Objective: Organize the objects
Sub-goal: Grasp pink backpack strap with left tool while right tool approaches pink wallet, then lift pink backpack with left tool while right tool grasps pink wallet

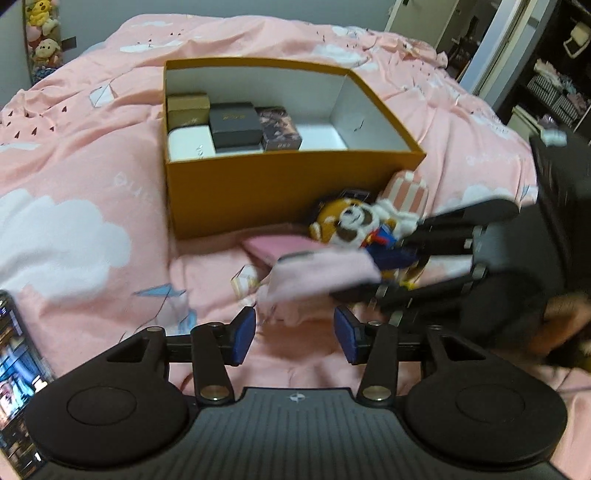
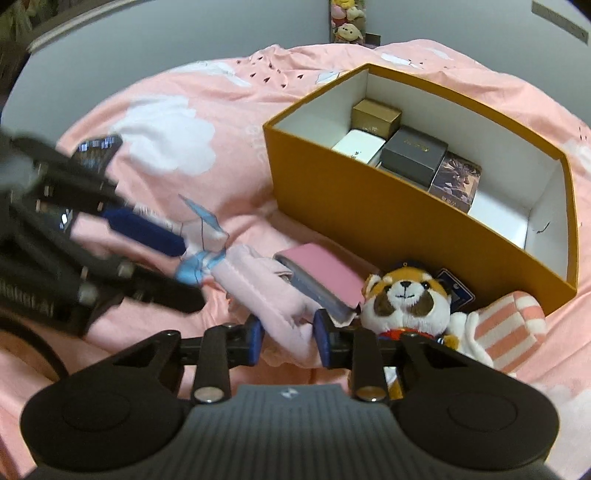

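An orange box (image 1: pixel 266 188) (image 2: pixel 388 236) stands open on the pink bed, holding several small boxes (image 1: pixel 232 123) (image 2: pixel 413 157) at one end. In front of it lie a red panda plush (image 1: pixel 354 221) (image 2: pixel 404 299), a striped pink sock (image 1: pixel 408 192) (image 2: pixel 509 328), a pink card case (image 1: pixel 273 247) (image 2: pixel 321 277) and a pale pink cloth (image 1: pixel 325 273) (image 2: pixel 258 291). My left gripper (image 1: pixel 293 334) is open and empty, just short of the cloth. My right gripper (image 2: pixel 288 338) has its jaws around the cloth; whether they grip it I cannot tell.
A phone (image 1: pixel 14 373) (image 2: pixel 98 147) lies on the bed at the left gripper's side. Plush toys (image 1: pixel 42 33) hang on the far wall. Shelves and a door frame (image 1: pixel 509 48) stand beyond the bed's right side.
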